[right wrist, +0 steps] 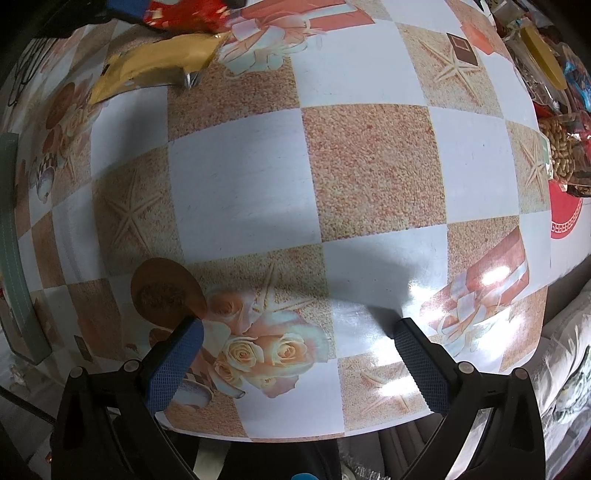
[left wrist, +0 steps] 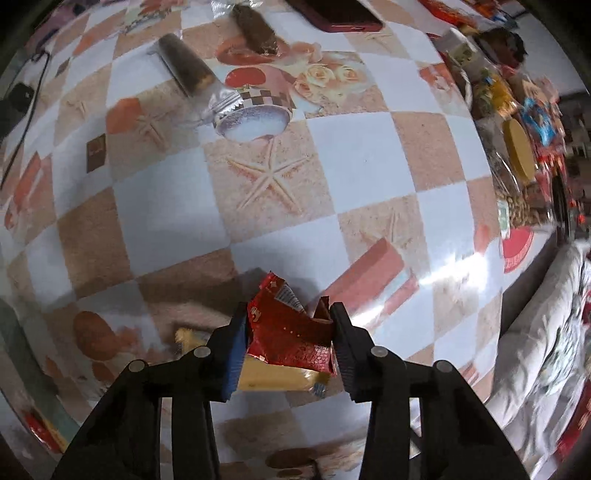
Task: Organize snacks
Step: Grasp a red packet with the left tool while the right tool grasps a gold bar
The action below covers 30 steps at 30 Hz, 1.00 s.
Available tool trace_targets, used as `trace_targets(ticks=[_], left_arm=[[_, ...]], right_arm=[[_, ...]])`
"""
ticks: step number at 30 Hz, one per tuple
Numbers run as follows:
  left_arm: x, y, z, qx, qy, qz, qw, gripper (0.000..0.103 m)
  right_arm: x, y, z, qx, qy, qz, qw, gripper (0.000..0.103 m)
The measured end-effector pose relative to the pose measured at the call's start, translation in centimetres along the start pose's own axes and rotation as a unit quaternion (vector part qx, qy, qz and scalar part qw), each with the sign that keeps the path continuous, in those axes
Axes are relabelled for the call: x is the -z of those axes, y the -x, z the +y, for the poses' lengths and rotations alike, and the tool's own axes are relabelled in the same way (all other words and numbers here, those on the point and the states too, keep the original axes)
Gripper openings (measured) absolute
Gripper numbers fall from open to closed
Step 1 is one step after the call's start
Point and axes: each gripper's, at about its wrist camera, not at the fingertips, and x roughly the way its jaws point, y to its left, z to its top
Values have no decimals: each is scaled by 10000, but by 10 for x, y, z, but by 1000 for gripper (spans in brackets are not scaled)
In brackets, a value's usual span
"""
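Note:
My left gripper [left wrist: 290, 319] is shut on a crumpled red snack packet [left wrist: 288, 332] and holds it over a yellow snack packet [left wrist: 273, 374] lying on the checked tablecloth. Two brown bars in clear wrappers [left wrist: 184, 68] [left wrist: 255, 27] lie at the far side. My right gripper [right wrist: 295, 328] is open and empty above the cloth near the table's front edge. In the right wrist view the yellow packet [right wrist: 155, 62] and the red packet [right wrist: 184, 11] show at the top left.
A dark red case [left wrist: 332, 14] lies at the far edge. A crowded pile of snacks and jars [left wrist: 517, 122] lines the right side, with a yellow lid [left wrist: 519, 151] and peanuts [right wrist: 561, 151]. A round red mat [right wrist: 565, 214] lies right. A sofa [left wrist: 543, 332] is beyond the table edge.

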Motion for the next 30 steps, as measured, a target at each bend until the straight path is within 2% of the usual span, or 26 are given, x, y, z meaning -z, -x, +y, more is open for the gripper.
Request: trace_targets(ticks=[4,8,12,16,21,26,30], left_arm=[[23,19,8,-178,-389,-318,9986,47],[49,34,29,-266,-432,-496,9975,47],[81,31,64,-264,-249,-338,9988,47],[116,16,89,-416,-218,-63,9989,48],[141,6,110,-617,-53,91,9980,55],[150,17,129,-500,303,-77,9983,71],[158,24,146,-400,526,-98,9978,71]], right_arm=[[0,1,2,6,-1,7,10000,103],[3,1,4,39,-269,25,9996,103],[7,0,4,44,-260,-33,9996,103],[7,0,4,43,-270,-10,9996,103],[0,-1,7,53,-181,273,9994,103],[-25,27,28,211,402,-296,9985,103],[-58,48,57,418,1118,-683,9905,103]])
